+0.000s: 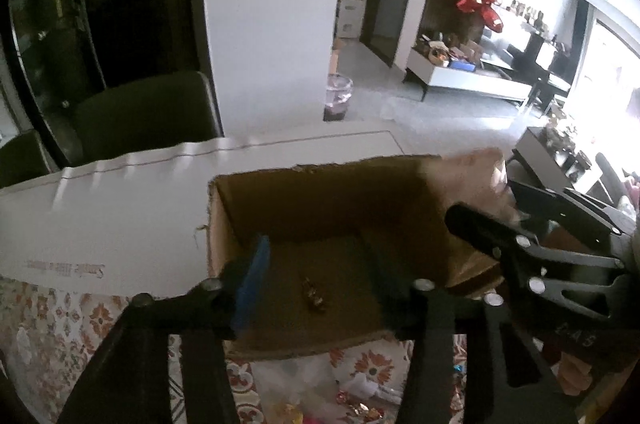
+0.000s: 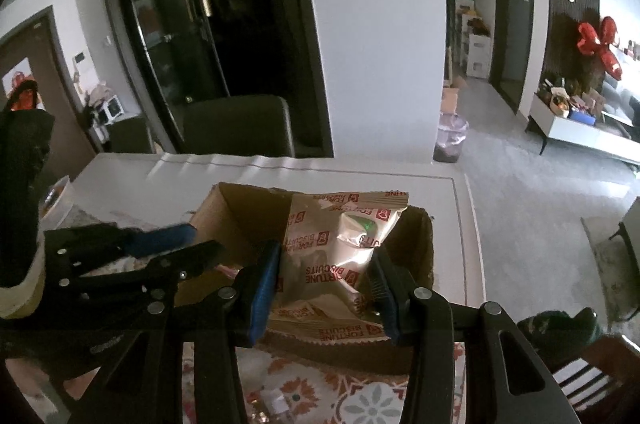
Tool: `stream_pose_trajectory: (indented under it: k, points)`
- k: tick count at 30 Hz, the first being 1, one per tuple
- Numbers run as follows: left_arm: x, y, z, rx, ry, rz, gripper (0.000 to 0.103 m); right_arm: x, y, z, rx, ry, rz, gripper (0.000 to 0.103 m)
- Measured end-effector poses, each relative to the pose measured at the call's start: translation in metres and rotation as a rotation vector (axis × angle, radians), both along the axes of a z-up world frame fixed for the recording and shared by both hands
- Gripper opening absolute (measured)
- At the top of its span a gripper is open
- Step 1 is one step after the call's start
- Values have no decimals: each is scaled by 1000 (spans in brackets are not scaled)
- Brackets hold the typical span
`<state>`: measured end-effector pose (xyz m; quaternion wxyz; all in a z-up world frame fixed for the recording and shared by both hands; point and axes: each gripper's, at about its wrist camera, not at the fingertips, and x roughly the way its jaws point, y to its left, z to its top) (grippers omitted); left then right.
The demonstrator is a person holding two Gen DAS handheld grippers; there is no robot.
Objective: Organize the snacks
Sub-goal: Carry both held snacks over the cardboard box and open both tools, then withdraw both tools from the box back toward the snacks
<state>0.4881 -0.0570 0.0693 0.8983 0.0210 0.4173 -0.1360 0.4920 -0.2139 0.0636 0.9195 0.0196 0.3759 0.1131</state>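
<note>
Only the right wrist view shows the biscuit packet (image 2: 340, 256), gripped by the right hand-held gripper (image 2: 324, 288) above the cardboard box (image 2: 240, 216). The left hand-held gripper (image 1: 316, 276) is open over the box.

Dim foreground, blown-out window glare at right, fisheye-warped edges.

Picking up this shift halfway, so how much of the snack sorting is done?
Early. Done: one small wrapped candy lies in the cardboard box. In hand: the right gripper grips a Fortune Biscuits packet over the box. Left: wrapped candies lie on the patterned tablecloth; left gripper open.
</note>
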Motion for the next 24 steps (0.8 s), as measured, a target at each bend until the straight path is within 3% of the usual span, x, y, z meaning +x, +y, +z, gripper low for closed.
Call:
stream_pose_trajectory:
  k: [1,2,7,24]
  points:
    - [-3,0,1,11,-6,7,57,0,-2,0,-3,-2,-9,63]
    - [-4,2,1,17,-11,11,59,-1,-3,0,-14,-8,-19,65]
    - [-26,5,9,37,-57,16,74,-13,-6,2,-23,-21,-29,65]
    - [-141,27,41,59,-247,9,83,-124,9,25,-47,-179,-29,65]
